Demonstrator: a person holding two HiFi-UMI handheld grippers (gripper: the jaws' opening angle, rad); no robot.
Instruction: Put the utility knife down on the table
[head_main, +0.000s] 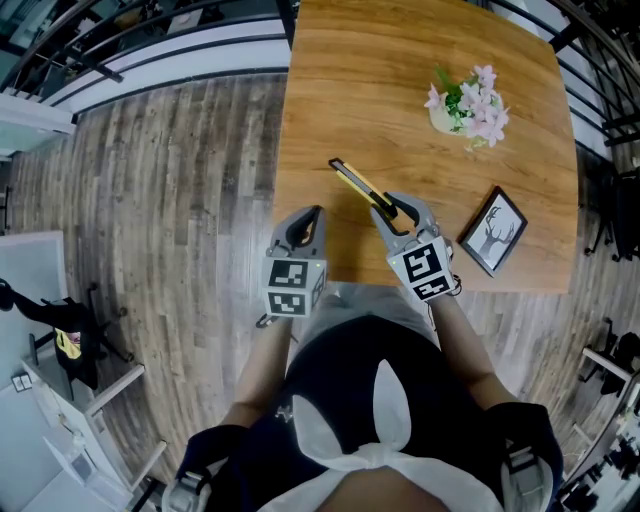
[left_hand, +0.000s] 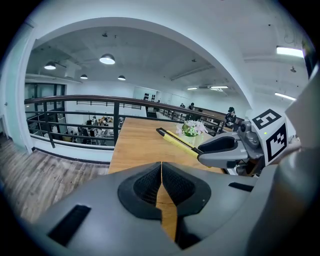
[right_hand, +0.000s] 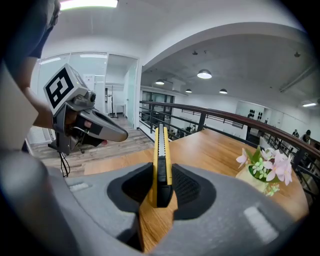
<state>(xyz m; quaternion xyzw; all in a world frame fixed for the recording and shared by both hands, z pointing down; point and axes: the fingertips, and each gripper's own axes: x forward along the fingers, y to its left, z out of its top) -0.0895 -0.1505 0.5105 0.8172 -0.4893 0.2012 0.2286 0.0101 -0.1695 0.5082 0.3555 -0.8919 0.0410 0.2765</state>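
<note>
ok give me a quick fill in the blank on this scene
Of the right gripper and the left gripper, the utility knife is held by the ____ one. The other's jaws are shut on ____. The knife's body is black and ____. The flowers on the table are ____.
Missing: right; nothing; yellow; pink

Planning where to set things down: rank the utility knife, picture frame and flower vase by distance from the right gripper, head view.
1. utility knife, clamped in the right gripper.
2. picture frame, on the table to its right.
3. flower vase, farther up the table.
</note>
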